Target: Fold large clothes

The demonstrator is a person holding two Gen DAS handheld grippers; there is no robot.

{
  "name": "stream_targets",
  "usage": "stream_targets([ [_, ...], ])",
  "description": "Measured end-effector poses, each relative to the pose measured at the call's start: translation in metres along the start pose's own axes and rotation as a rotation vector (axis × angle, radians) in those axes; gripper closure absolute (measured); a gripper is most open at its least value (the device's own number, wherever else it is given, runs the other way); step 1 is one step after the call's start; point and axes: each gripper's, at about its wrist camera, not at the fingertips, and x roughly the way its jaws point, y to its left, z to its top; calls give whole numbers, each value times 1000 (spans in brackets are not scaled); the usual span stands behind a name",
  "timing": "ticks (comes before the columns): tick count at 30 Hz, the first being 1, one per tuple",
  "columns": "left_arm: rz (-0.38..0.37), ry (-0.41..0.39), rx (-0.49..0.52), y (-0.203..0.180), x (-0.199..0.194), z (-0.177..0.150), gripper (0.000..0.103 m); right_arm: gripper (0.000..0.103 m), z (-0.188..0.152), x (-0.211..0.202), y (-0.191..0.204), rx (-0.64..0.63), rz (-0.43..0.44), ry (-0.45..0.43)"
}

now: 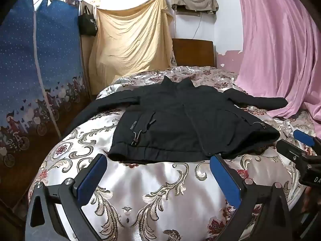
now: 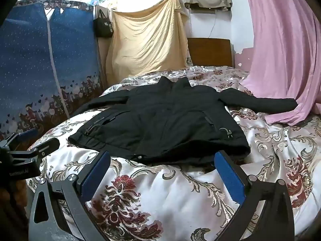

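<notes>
A black jacket (image 1: 180, 120) lies front up and spread flat on the bed (image 1: 156, 190), collar at the far end, both sleeves stretched out sideways. It also shows in the right wrist view (image 2: 166, 124). My left gripper (image 1: 158, 160) is open and empty, just short of the jacket's hem. My right gripper (image 2: 162, 156) is open and empty, at the hem's right part. The right gripper shows at the right edge of the left wrist view (image 1: 301, 146), and the left gripper at the left edge of the right wrist view (image 2: 34, 138).
The bed has a shiny floral cover (image 2: 180, 200). A blue fabric wardrobe (image 1: 40, 70) stands at the left. A yellow sheet (image 1: 132, 40) hangs at the back beside a wooden headboard (image 1: 192, 52). A pink curtain (image 1: 280, 50) drapes onto the bed at the right.
</notes>
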Motion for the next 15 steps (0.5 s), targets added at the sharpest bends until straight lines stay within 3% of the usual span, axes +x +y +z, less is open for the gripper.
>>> stream_targets([
  [1, 0, 0, 0, 0, 0, 0, 0, 1, 0, -1, -1, 9, 5, -28],
  [15, 3, -4, 5, 0, 0, 0, 0, 1, -1, -1, 1, 10, 4, -14],
])
